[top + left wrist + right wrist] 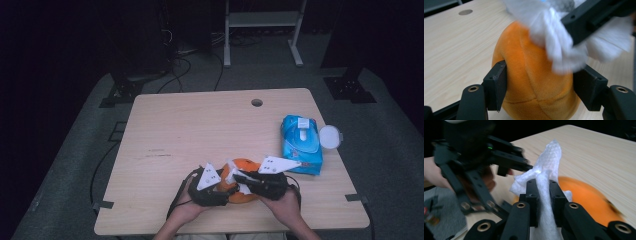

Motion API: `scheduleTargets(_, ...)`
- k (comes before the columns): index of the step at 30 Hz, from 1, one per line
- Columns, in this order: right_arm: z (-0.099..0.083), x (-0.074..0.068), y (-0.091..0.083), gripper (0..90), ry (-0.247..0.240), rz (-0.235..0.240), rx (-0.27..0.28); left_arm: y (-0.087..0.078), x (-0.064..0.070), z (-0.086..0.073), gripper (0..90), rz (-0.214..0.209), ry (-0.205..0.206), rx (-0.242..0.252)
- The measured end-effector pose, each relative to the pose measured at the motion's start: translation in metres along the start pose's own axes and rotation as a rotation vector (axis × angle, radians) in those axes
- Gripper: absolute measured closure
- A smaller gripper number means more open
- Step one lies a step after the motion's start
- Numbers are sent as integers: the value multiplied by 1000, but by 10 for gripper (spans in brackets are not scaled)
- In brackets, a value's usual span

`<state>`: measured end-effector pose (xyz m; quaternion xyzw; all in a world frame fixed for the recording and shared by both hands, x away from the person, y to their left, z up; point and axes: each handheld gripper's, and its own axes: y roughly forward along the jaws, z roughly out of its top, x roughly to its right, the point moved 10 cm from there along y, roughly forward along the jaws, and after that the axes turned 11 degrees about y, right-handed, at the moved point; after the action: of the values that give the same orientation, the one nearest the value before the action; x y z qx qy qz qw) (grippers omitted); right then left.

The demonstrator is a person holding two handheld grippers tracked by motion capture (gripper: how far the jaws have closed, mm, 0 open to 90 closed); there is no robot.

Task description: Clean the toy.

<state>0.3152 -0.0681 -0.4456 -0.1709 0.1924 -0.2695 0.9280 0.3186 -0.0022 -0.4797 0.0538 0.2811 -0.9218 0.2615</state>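
The left gripper (539,90) has its jaws pressed against both flanks of an orange plush toy (534,82), gripping it from either side where it rests on the wooden surface (456,47) near the person's edge. The right gripper (543,195) has its jaws clamped tight on a white wipe (546,170), which stands up between them in a crumpled fold and lies against the top of the toy. From above, the two grippers sit close together, the left gripper (212,186) on the toy's left and the right gripper (245,181) over its right side, with the wipe (233,175) between them. Farther right on the surface lies a blue wipes pack (301,144), and just beside it a round white lid (330,136)
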Motion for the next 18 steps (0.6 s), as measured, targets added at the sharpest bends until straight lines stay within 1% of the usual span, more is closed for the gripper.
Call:
scheduleTargets(1, 1, -2, 2, 803, -21, -6, -4, 0, 1, 1, 334, 11, 8, -4)
scheduleTargets(2, 1, 0, 2, 803, -27, -26, -7, 0, 1, 1, 335, 11, 8, -4)
scheduleTargets(3, 2, 4, 0, 803, -26, -43, -6, -1, 1, 1, 336, 9, 6, -1)
scheduleTargets(4, 3, 12, -4, 803, -16, -67, 2, 0, 0, 0, 337, 5, 1, 4)
scheduleTargets(6, 3, 26, -12, 804, 20, -112, 16, 0, 0, 1, 338, -3, -14, 10)
scheduleTargets(7, 3, 29, -15, 804, 29, -123, 18, 0, 2, 4, 337, -10, -20, 16)
scheduleTargets(8, 2, 27, -15, 805, 33, -115, 21, 1, 4, 5, 338, -8, -3, 10)
scheduleTargets(9, 2, 21, -14, 805, 21, -103, 19, 1, 7, 7, 338, -2, 19, 7)
scheduleTargets(11, 3, 4, -7, 804, -20, -61, 17, 2, 10, 7, 338, 0, 46, -3)
scheduleTargets(12, 4, -2, -4, 804, -39, -53, 14, 1, 11, 7, 339, 3, 58, -6)
scheduleTargets(13, 5, -4, -2, 803, -42, -48, 10, 1, 11, 6, 342, 4, 56, -5)
scheduleTargets(14, 6, -2, -2, 804, -27, -51, 17, 1, 10, 5, 346, 3, 52, -5)
scheduleTargets(15, 8, 5, -4, 804, 0, -55, 27, 0, 9, 4, 348, 1, 55, -7)
scheduleTargets(16, 8, 15, -7, 804, 28, -66, 31, 1, 9, 3, 349, 0, 45, -2)
scheduleTargets(17, 7, 25, -10, 805, 44, -94, 36, 1, 9, 3, 349, -4, 45, 1)
scheduleTargets(18, 5, 34, -14, 805, 67, -107, 42, 1, 9, 3, 349, -9, 44, -1)
